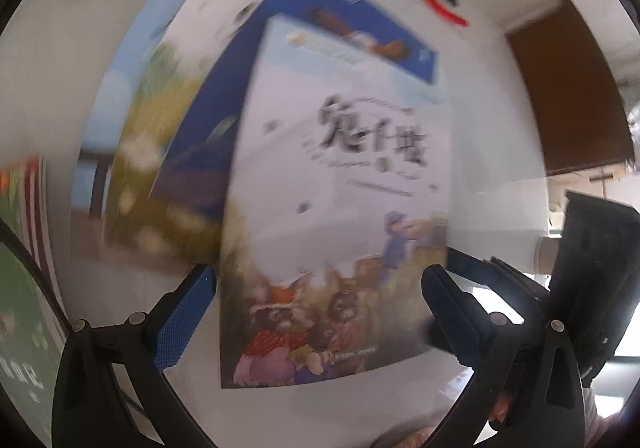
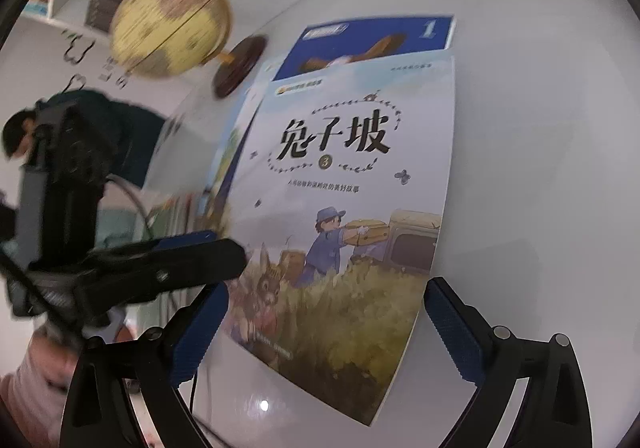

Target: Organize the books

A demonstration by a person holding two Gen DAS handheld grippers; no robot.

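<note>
On the white table (image 2: 520, 128), the rabbit book (image 2: 344, 208) lies flat between the spread fingers of both the right gripper (image 2: 326, 332) and left gripper (image 1: 320, 312), untouched.

Wide-open right gripper (image 2: 326, 322) over the rabbit book (image 2: 344, 208).

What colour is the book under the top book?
Blue, clearest in the right wrist view.

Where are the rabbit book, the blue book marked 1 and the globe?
rabbit book (image 2: 340, 184), right wrist view, middle of its front cover.
blue book marked 1 (image 2: 360, 40), right wrist view, exposed top strip of cover.
globe (image 2: 168, 20), right wrist view, centre of the sphere.
</note>
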